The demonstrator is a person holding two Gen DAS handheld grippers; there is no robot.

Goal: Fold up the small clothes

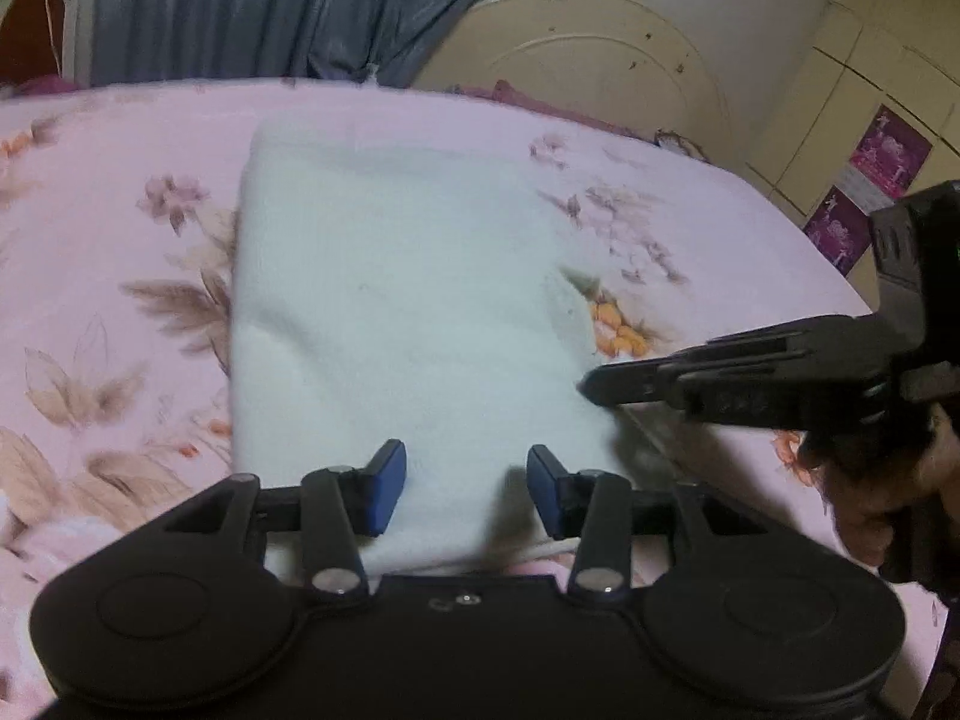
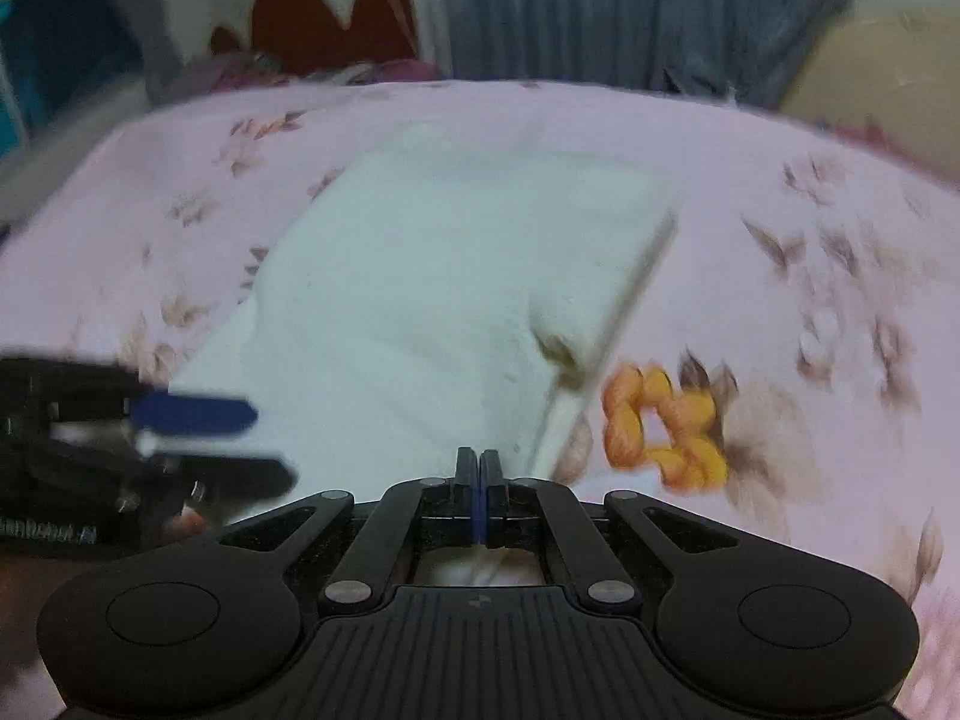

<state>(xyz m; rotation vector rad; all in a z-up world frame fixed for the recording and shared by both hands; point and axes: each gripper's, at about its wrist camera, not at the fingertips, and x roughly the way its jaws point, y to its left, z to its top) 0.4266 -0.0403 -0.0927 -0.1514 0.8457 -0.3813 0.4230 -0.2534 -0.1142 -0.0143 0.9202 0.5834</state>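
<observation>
Dim, warm indoor light; both fisheye views bend at the rims, with motion blur heaviest toward 3 o'clock in the right wrist view.

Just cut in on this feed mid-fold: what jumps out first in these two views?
A white folded cloth lies flat in the middle of the pink floral bedsheet, filling most of both views. The left gripper is open over the cloth's near edge, while the right gripper is shut at its right side. An orange flower print stands out just right of the cloth.

No legible text (only blurred white lettering on the left tongs [image 2: 198,438])
</observation>
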